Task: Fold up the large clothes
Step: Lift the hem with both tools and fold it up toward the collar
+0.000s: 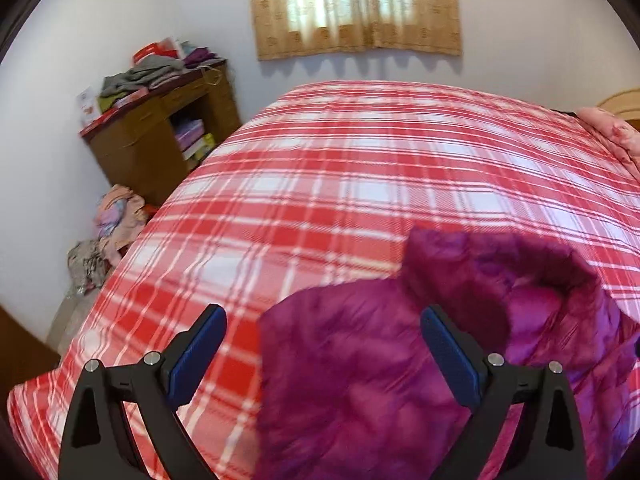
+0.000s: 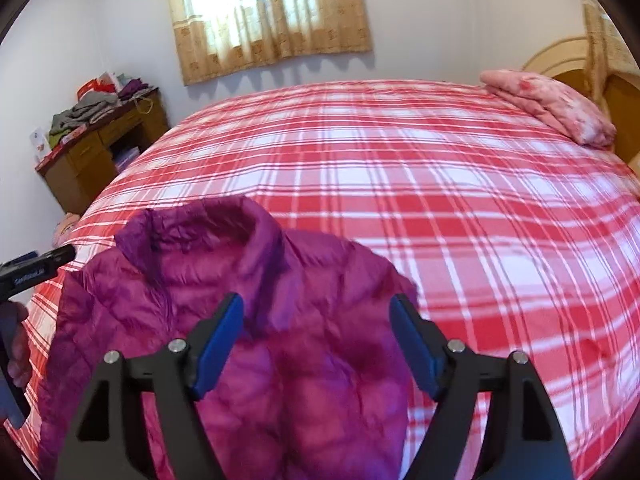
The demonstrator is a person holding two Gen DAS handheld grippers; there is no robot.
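A magenta quilted puffer jacket (image 2: 248,320) lies on the near side of the bed, collar (image 2: 208,220) standing up toward the far side. It also shows in the left wrist view (image 1: 360,360), at lower right. My right gripper (image 2: 318,312) is open and empty, hovering over the jacket's right shoulder. My left gripper (image 1: 323,322) is open and empty, above the jacket's left edge, one finger over the bedspread. The left gripper's tip also shows at the left edge of the right wrist view (image 2: 40,266).
The bed carries a red and white plaid bedspread (image 1: 360,168). A folded pink quilt (image 2: 552,108) lies by the headboard at far right. A brown cabinet (image 1: 160,128) piled with clothes stands at far left, with a clothes heap (image 1: 116,224) on the floor.
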